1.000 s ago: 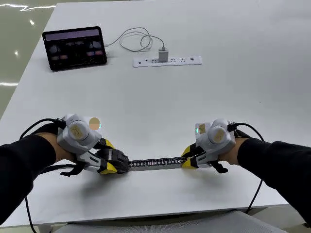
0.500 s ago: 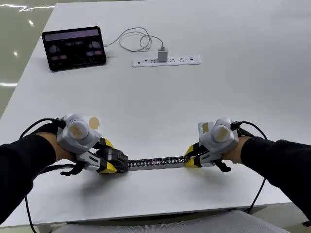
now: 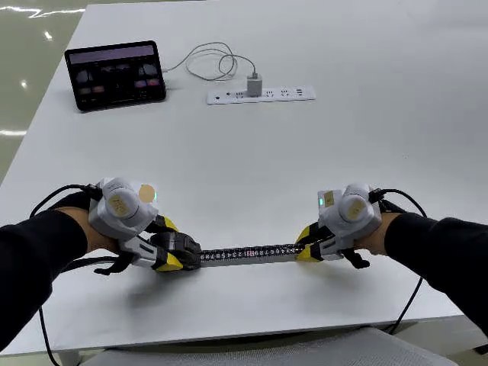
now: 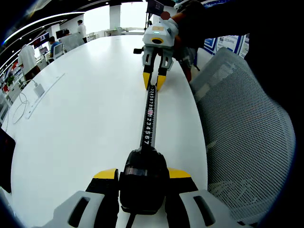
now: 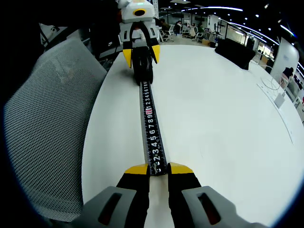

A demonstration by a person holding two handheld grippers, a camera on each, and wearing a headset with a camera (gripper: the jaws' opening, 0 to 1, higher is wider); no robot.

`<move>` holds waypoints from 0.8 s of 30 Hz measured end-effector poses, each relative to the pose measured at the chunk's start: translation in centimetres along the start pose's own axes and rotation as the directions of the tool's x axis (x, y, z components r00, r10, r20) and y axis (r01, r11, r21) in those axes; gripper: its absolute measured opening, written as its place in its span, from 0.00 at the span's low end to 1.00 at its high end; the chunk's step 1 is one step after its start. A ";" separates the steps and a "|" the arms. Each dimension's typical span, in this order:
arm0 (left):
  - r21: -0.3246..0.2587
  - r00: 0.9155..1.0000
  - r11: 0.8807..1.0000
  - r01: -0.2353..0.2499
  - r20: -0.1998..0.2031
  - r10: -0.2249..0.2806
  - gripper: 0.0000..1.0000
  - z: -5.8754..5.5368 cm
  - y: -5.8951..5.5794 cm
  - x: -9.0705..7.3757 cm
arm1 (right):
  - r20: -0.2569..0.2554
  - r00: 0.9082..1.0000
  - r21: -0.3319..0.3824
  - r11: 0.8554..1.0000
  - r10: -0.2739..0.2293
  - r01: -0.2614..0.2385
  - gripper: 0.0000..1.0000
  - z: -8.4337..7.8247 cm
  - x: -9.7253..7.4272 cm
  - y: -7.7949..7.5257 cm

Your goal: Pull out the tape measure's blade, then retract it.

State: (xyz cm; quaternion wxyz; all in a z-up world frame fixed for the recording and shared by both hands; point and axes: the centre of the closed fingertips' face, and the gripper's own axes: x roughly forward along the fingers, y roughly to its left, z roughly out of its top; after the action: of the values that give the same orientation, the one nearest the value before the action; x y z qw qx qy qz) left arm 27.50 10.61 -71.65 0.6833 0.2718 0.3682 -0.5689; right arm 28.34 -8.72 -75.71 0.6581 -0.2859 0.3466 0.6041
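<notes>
Held the left gripper (image 3: 174, 252) closed on the tape measure case (image 3: 184, 250), its 2 yellow-tipped jaws pressed against either side of the black body. Showed the same hold in the left gripper view, with the case (image 4: 142, 180) wedged between the jaws of the left gripper (image 4: 142, 174) and no gap on either flank.

Pinched the free end of the blade (image 3: 248, 254) with the right gripper (image 3: 307, 248), jaws drawn in to a narrow slit, only the thin strip between the tips. Confirmed in the right gripper view: blade (image 5: 151, 123) running straight away from the right gripper (image 5: 157, 169) to the case (image 5: 142, 67) in the left gripper (image 5: 141, 53).

Lay pulled out in 1 straight line between the 2 grippers, printed numbers facing up, low along the white table (image 3: 320, 160) near its front edge, case at the left end and tip at the right.

Stood well apart at the far side: a dark tablet (image 3: 117, 74), plus a white power strip (image 3: 261, 94) with a charger (image 3: 255, 85) plugged in and a looped cable (image 3: 213, 61). Sat just beyond the near edge — a grey mesh chair (image 4: 247, 133).
</notes>
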 end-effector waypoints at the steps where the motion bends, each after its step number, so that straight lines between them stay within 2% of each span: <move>1: 0.000 1.000 1.000 0.000 0.000 0.000 0.33 0.0 0.0 0.0 | -0.001 1.000 -0.001 1.000 0.000 0.000 0.09 0.0 0.0 0.0; 24: -0.002 1.000 1.000 -0.003 0.002 0.003 0.33 -0.1 0.1 0.0 | -0.009 1.000 0.013 1.000 -0.002 0.002 0.09 -1.4 -0.9 -0.2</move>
State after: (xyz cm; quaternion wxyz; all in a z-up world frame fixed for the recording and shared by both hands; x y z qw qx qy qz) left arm 27.55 10.69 -71.71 0.6848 0.2710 0.3676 -0.5679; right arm 28.36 -10.42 -75.85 0.6588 -0.2848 0.3533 0.6000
